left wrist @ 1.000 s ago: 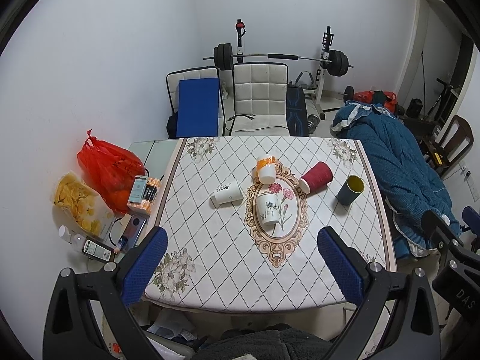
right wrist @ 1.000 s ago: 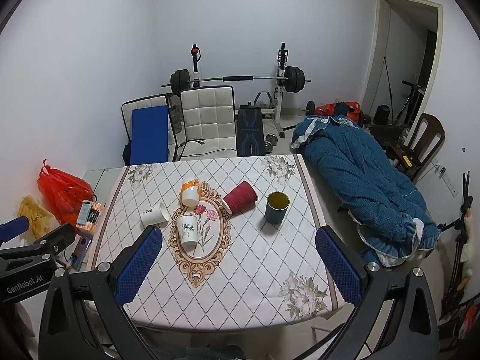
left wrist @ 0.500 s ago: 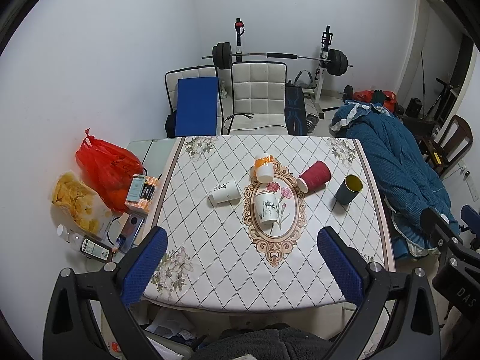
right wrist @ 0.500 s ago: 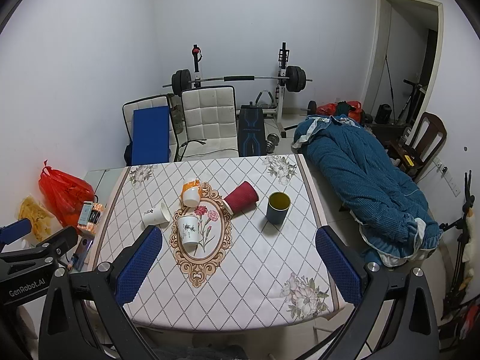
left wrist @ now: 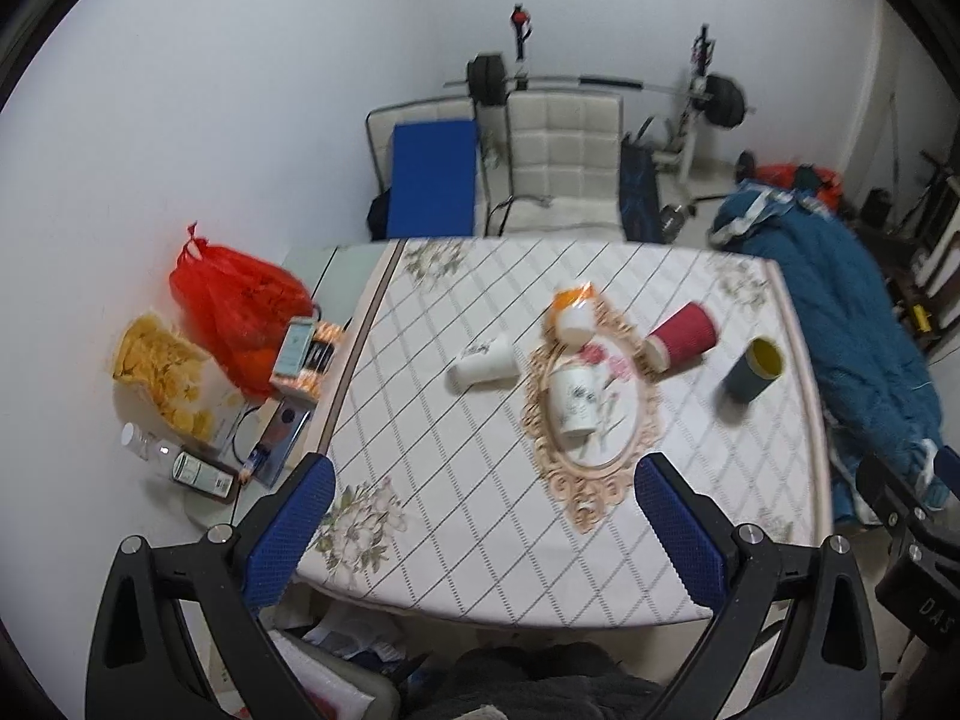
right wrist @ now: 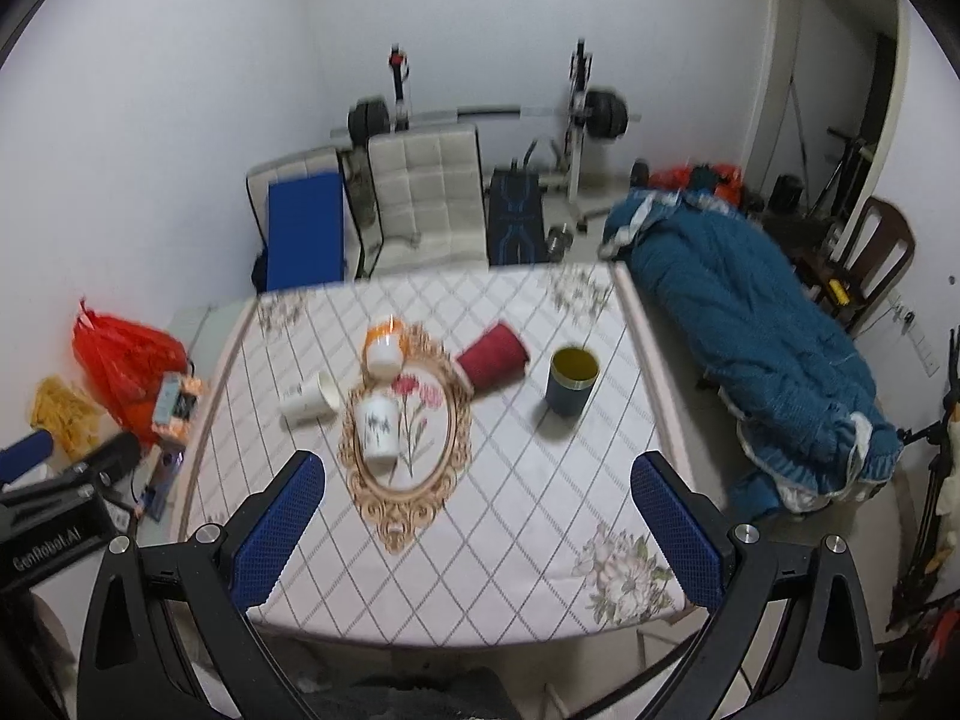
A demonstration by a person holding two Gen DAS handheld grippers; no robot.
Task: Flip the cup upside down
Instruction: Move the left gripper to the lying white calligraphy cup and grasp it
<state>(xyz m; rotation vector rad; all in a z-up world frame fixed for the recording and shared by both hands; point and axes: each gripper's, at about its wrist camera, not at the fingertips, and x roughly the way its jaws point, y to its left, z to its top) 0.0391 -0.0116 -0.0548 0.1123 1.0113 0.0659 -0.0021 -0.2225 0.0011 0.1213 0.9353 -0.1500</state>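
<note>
Both grippers hang above the near edge of the table (left wrist: 456,540), well short of any cup. The left gripper (left wrist: 483,516) has its blue pads (left wrist: 288,534) spread wide with nothing between them, and the right gripper (right wrist: 477,516) is just as wide open and empty. Five cups sit on the patterned cloth. The blue cup (right wrist: 572,381) stands upright with its mouth up, alone toward the right side; its inside looks yellow, and whether anything is in it cannot be told. The red cup (right wrist: 493,355) lies on its side just left of it. The orange cup (right wrist: 384,345) is tipped, its white mouth facing the cameras, at the far end of the oval medallion (right wrist: 408,480). A white floral cup (right wrist: 379,426) rests inside the medallion; blur hides which end is up. A second white cup (right wrist: 309,399) lies on its side to the left, apart from the others. Left of the table sit a red bag (left wrist: 237,312) and a chips bag (left wrist: 162,372).
</note>
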